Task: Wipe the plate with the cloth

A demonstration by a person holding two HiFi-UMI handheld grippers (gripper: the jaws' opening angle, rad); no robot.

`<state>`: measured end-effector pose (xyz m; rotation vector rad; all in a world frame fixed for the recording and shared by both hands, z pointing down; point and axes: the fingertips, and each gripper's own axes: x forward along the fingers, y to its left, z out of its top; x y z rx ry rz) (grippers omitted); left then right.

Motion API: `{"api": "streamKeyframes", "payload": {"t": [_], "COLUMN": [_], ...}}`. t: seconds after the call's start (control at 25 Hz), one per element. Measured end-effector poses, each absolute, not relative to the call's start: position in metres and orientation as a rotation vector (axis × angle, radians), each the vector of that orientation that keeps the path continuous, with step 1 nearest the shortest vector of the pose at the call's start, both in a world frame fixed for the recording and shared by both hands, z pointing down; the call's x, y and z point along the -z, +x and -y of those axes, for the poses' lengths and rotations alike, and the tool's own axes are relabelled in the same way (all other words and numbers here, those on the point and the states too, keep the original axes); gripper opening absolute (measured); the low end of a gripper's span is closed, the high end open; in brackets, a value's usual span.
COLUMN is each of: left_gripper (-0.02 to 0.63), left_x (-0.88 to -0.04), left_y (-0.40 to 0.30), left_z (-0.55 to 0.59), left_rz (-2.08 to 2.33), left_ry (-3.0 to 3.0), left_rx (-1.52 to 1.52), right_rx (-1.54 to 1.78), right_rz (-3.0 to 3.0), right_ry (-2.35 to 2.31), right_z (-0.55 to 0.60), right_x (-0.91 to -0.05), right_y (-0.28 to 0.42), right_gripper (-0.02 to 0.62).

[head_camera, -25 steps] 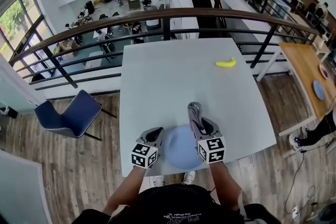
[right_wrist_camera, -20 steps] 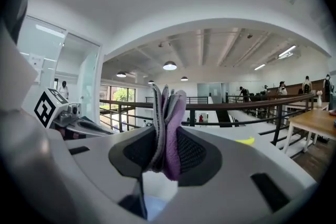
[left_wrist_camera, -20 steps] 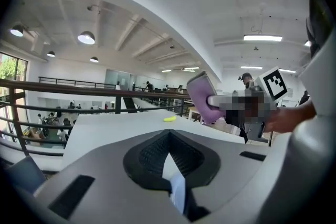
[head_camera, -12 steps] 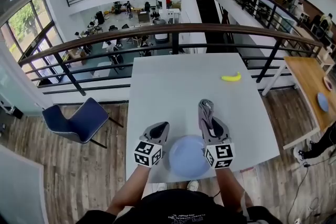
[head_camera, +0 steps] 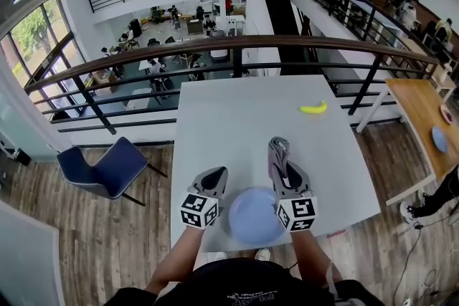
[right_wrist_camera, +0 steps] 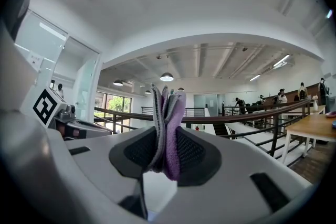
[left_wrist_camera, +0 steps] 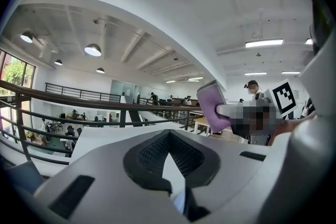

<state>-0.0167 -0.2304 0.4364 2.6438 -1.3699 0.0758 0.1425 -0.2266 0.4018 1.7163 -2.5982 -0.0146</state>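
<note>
A pale blue plate point(head_camera: 254, 217) lies at the near edge of the white table point(head_camera: 244, 118), between my two grippers. My right gripper point(head_camera: 280, 156) stands at the plate's right side, shut on a folded grey and purple cloth point(head_camera: 277, 145) that sticks out past its tips. In the right gripper view the cloth point(right_wrist_camera: 169, 123) is pinched upright between the pads. My left gripper point(head_camera: 217, 174) sits at the plate's left side, apart from the rim, jaws closed with nothing between them point(left_wrist_camera: 168, 136). From the left gripper view the cloth point(left_wrist_camera: 212, 107) shows at the right.
A yellow banana point(head_camera: 313, 108) lies at the table's far right. A dark railing point(head_camera: 237, 46) runs behind the table over a drop to a lower floor. A blue chair point(head_camera: 107, 161) stands to the left, a wooden table point(head_camera: 419, 107) to the right.
The head view has shifted a little. Both grippers keep their places beside the plate, and the cloth stays in the right gripper.
</note>
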Motion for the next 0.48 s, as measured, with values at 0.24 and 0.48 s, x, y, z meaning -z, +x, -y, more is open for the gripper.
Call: {"api": "streamKeyframes", "payload": {"t": [0.24,0.48], "left_gripper": [0.012,0.012], "left_x": [-0.4394,-0.4390], "left_y": [-0.0189,-0.0217], "left_z": [0.2278,0.2335], "left_rz": [1.376,1.380], "left_ry": [2.629,2.620], "left_rx": [-0.076,-0.084], "right_rx": [0.025,0.003], "right_rz": [2.604,2.601], "right_ry": [1.710,1.708], "right_z": [0.2244,0.2255], "right_x": [-0.3985,-0.3975], "right_y": [0.1390,0.1382], "right_gripper": [0.117,0.117]}}
